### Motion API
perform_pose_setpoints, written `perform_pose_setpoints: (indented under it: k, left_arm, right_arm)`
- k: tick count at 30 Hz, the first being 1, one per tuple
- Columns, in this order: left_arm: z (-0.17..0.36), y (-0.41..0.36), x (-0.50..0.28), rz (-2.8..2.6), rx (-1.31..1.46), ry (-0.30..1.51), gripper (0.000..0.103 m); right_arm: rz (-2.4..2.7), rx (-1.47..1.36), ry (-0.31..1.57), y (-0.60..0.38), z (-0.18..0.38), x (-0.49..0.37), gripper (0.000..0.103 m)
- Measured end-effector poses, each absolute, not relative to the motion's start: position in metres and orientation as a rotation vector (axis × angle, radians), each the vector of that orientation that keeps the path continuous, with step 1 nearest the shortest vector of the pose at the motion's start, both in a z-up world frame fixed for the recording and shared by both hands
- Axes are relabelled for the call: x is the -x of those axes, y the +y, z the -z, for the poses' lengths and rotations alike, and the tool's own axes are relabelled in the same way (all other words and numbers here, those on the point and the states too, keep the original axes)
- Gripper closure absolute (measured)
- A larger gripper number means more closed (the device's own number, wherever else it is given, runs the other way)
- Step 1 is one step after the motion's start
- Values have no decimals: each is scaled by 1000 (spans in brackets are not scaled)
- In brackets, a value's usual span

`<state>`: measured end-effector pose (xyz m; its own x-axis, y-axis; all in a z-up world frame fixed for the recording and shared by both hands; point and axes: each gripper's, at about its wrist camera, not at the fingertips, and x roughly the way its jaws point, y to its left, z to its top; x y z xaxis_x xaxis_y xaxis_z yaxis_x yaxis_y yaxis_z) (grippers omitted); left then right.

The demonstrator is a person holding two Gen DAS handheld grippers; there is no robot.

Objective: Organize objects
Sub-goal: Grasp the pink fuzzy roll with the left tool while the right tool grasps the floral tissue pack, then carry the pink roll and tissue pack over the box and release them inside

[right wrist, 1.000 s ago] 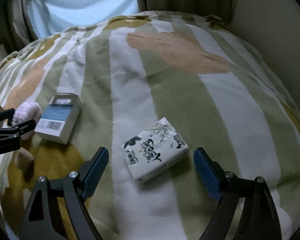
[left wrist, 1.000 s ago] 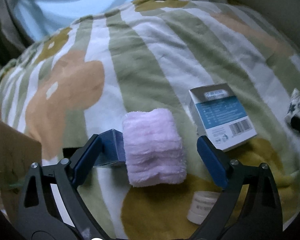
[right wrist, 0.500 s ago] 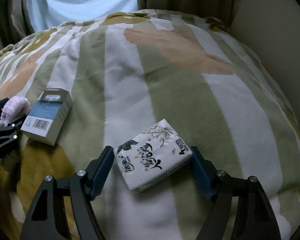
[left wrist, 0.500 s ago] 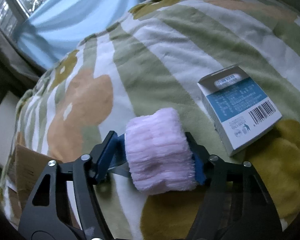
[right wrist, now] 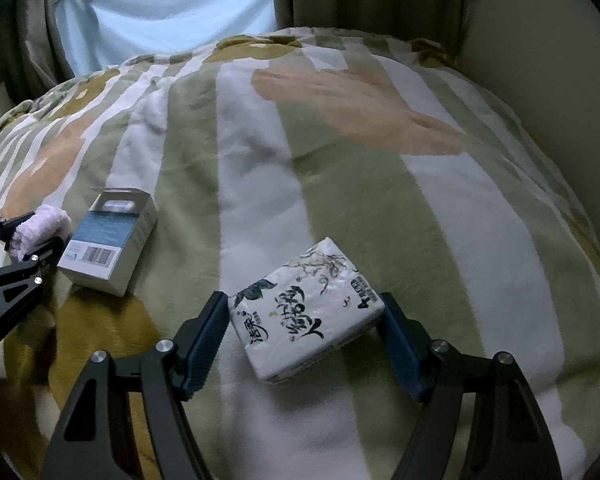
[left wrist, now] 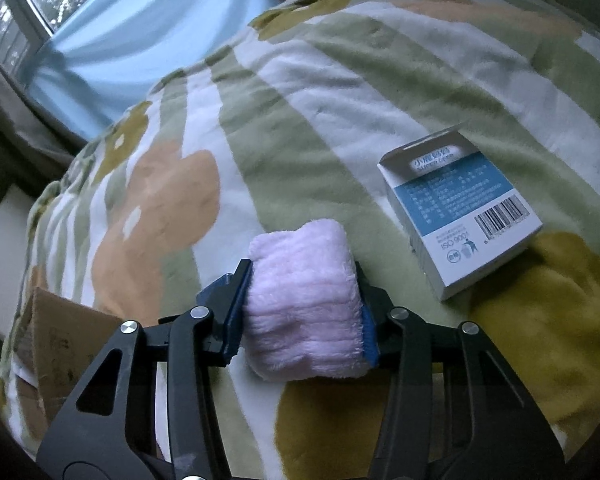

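Observation:
My left gripper [left wrist: 302,312] is shut on a rolled pink fluffy towel [left wrist: 302,300] and holds it above the striped blanket [left wrist: 300,92]. A blue and white carton [left wrist: 460,208] lies to its right. My right gripper [right wrist: 306,324] is shut on a white tissue pack [right wrist: 304,308] with black lettering, its pads touching both ends. In the right wrist view the left gripper [right wrist: 24,236] with the towel [right wrist: 40,228] shows at the far left, beside the carton [right wrist: 108,240].
A brown cardboard box [left wrist: 60,344] stands at the blanket's left edge. A window with a pale blue curtain [left wrist: 148,32] is behind the bed. A beige wall [right wrist: 540,60] runs along the right side.
Both grippers closed from open: the left onto the pink towel and lifted it, the right onto the tissue pack. The small white jar near the left gripper is out of view.

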<state>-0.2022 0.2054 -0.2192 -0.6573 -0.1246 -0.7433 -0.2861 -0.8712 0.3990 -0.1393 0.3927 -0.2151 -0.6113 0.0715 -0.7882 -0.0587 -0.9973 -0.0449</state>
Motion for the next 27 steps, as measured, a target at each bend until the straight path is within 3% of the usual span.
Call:
perform_pose_setpoints:
  k: [27]
  left_arm:
    - [120, 144, 169, -2755, 1121, 336, 61]
  right_arm:
    - [-2863, 1216, -41, 365, 145, 114, 33]
